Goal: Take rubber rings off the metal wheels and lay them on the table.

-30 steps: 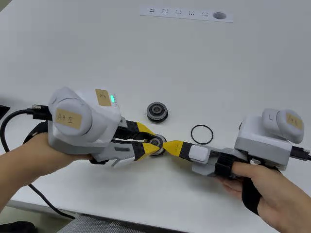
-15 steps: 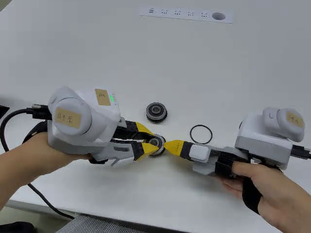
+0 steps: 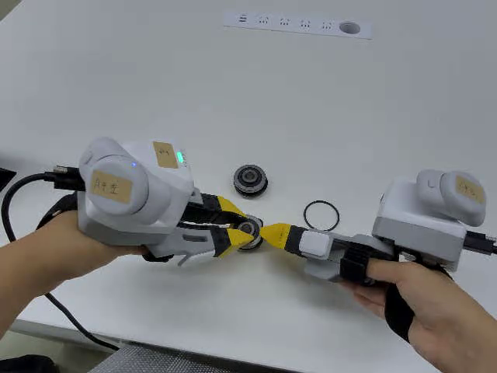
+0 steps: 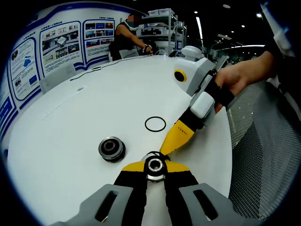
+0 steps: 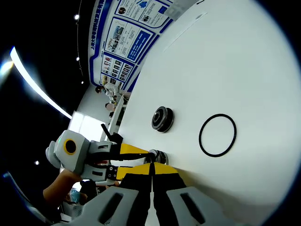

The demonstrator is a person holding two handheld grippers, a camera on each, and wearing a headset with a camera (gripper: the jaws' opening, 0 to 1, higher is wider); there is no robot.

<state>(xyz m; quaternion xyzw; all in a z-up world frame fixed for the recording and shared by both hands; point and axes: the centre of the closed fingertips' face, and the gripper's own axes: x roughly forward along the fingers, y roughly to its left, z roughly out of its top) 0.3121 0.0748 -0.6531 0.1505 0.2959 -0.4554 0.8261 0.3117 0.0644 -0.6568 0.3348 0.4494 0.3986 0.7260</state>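
Since a second ago my right tongs (image 3: pixel 273 231) have crept slightly closer to the held wheel (image 3: pixel 250 229); nothing else on the counter (image 3: pixel 311 116) has shifted. My left tongs (image 4: pixel 155 165) are clamped on that wheel from both sides, holding it just above the counter. The right tongs are clenched tip to tip, their yellow point touching the wheel's rim on the side away from my left hand. Whether they have a bit of rubber pinched I cannot tell.

One loose ring (image 3: pixel 321 214) already lies flat on the counter, just beyond the right tongs, so I judge one wheel done. The held wheel is the one in hand now. A second wheel (image 3: pixel 251 179) lies further back, apart from both tongs, seemingly still wearing its dark ring.
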